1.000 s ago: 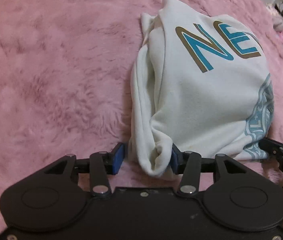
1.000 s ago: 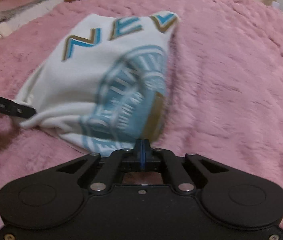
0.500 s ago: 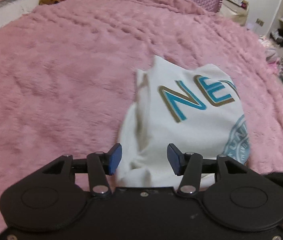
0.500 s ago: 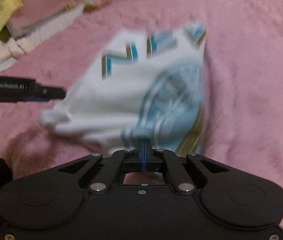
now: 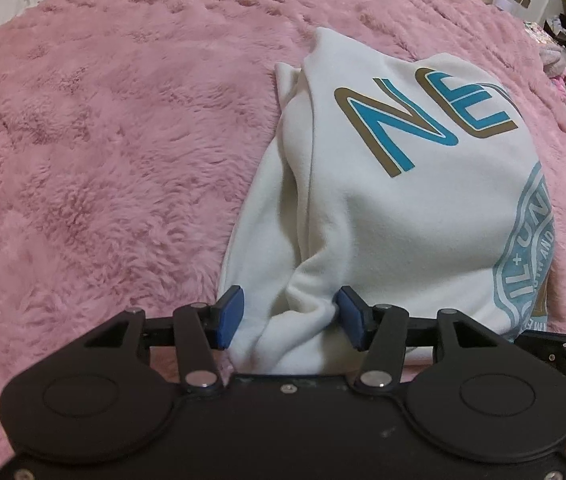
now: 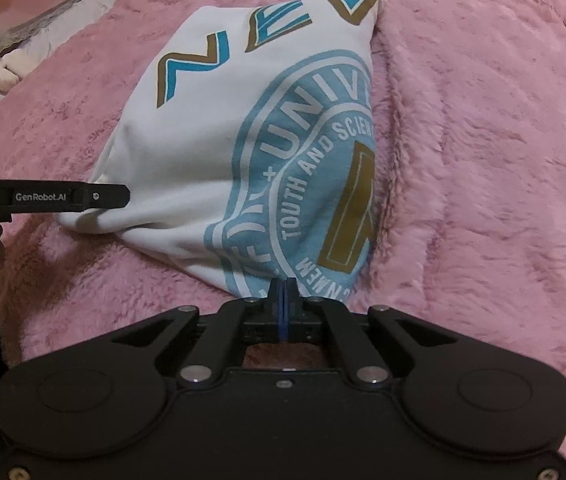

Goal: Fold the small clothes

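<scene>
Left gripper (image 5: 289, 316): matte black housing, two round caps, silver pivot screws, blue finger pads (image 5: 230, 316). Right gripper (image 6: 283, 294): identical build. White "GenRobot.AI" marking on the left gripper's side.

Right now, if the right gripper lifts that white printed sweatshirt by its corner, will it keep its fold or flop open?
The white sweatshirt would probably flop: it already sags in soft rolls where the open left gripper straddles it. Gripped only at one corner by the right gripper, its layers would likely slide apart. The fluffy pink blanket may drag on the fleece.
</scene>
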